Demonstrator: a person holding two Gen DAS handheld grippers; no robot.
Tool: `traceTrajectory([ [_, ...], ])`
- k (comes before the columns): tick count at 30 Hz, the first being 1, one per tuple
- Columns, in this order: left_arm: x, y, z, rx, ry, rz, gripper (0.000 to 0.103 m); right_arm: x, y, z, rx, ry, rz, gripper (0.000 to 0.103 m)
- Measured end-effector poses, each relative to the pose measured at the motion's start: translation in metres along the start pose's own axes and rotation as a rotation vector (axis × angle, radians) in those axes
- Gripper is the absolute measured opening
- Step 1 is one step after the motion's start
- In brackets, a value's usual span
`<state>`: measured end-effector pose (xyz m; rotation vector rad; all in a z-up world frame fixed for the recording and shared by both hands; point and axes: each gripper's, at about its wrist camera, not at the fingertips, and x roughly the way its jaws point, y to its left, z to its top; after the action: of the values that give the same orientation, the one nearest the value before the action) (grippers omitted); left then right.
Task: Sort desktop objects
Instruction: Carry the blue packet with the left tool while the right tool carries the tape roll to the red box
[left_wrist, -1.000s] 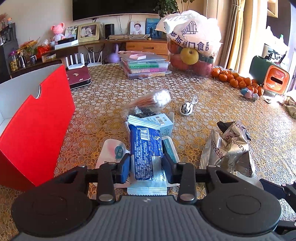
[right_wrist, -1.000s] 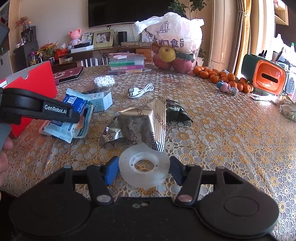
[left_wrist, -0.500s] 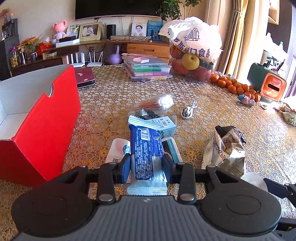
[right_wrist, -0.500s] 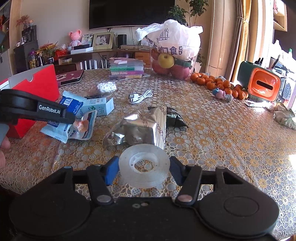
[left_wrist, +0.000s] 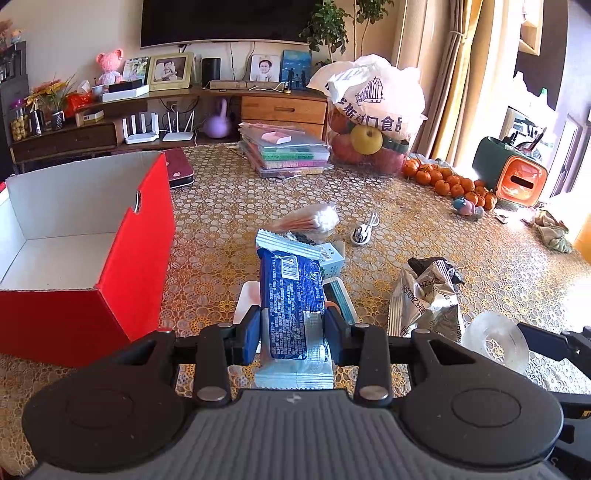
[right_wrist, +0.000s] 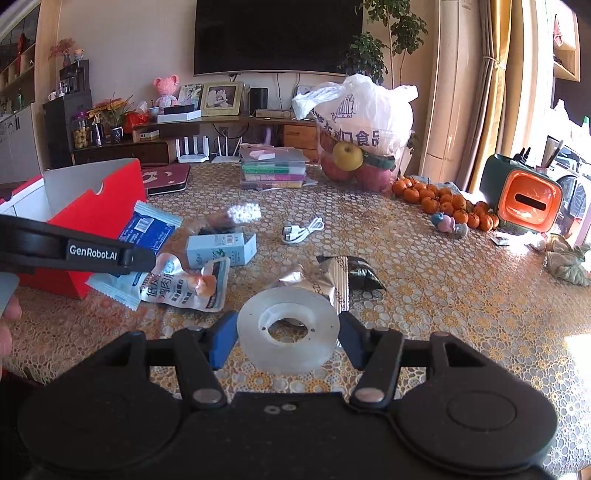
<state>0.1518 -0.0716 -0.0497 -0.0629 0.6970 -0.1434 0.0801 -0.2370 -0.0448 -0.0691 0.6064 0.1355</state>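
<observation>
Two hand-held grippers are each pinching one item: the left hand-held gripper (left_wrist: 292, 328) clamps one blue snack packet (left_wrist: 290, 306) lifted above the tabletop (left_wrist: 498, 266), beside one open red box (left_wrist: 88, 240); the right hand-held gripper (right_wrist: 287, 340) squeezes one clear tape roll (right_wrist: 288, 329) held off the surface. Lying on the tabletop are one silver foil bag (left_wrist: 428, 295), one small carton (right_wrist: 221, 250), one white cable (right_wrist: 301, 230), one pack of cotton swabs (right_wrist: 236, 216) and one printed pouch (right_wrist: 188, 282)
</observation>
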Motion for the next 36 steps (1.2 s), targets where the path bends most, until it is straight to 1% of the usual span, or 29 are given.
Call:
traceTrajectory([
  [7, -0.031, 0.019, 0.008, -0.012, -0.015, -0.033, 0.036, -0.018, 0.017, 0.023, -0.030, -0.036, 0.045, 0.059],
  [14, -0.062, 0.047, 0.020, -0.027, -0.039, -0.030, 0.036, -0.027, 0.042, 0.047, -0.078, -0.060, 0.091, 0.059],
  [19, -0.078, 0.073, 0.028, -0.039, -0.033, -0.011, 0.036, -0.028, 0.064, 0.065, -0.096, -0.069, 0.153, 0.059],
  [26, -0.095, 0.111, 0.037, -0.040, -0.058, 0.034, 0.036, -0.020, 0.103, 0.091, -0.126, -0.082, 0.237, 0.059],
  [31, -0.094, 0.138, 0.043, -0.054, -0.053, 0.061, 0.036, -0.008, 0.134, 0.103, -0.163, -0.082, 0.284, 0.059],
  [36, -0.089, 0.165, 0.049, -0.061, -0.045, 0.092, 0.036, 0.006, 0.163, 0.112, -0.208, -0.074, 0.305, 0.059],
])
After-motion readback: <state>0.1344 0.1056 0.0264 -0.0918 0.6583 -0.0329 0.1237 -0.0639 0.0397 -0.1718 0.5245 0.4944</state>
